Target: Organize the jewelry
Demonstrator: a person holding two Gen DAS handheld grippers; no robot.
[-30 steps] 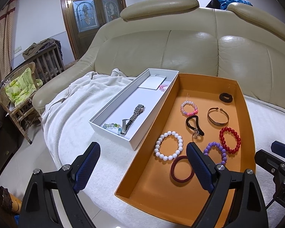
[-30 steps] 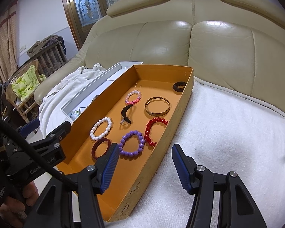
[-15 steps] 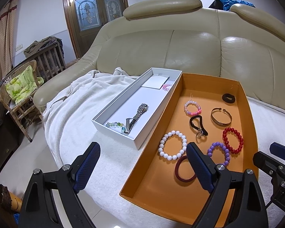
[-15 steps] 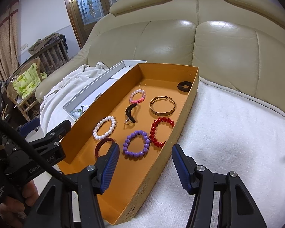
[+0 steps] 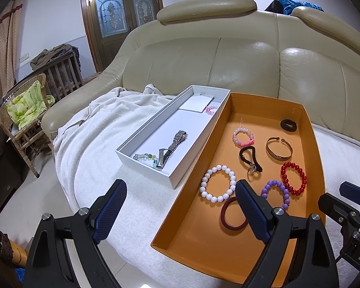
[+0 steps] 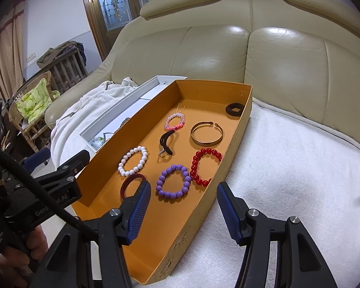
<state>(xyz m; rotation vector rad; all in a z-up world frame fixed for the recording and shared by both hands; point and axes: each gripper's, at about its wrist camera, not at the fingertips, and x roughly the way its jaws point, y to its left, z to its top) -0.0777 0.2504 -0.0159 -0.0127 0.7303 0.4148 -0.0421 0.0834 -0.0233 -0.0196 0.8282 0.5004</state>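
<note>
Sprawling across the back: beige sofa (image 5: 228,60), draped in a white towel (image 5: 103,129), carrying an orange tray (image 5: 309,168) with a white box (image 5: 141,132) touching its 9 o'clock wall. Lying in the tray: white bead bracelet (image 5: 218,183) at 7 o'clock, purple bracelet (image 6: 173,183) and red bracelet (image 6: 204,165) toward 5, metal cuff (image 6: 206,133) at 2; resting in the box, a watch (image 5: 172,145). Hovering at 6 o'clock, gaping and gripping nothing: left gripper (image 5: 180,211), right gripper (image 6: 183,206).
</note>
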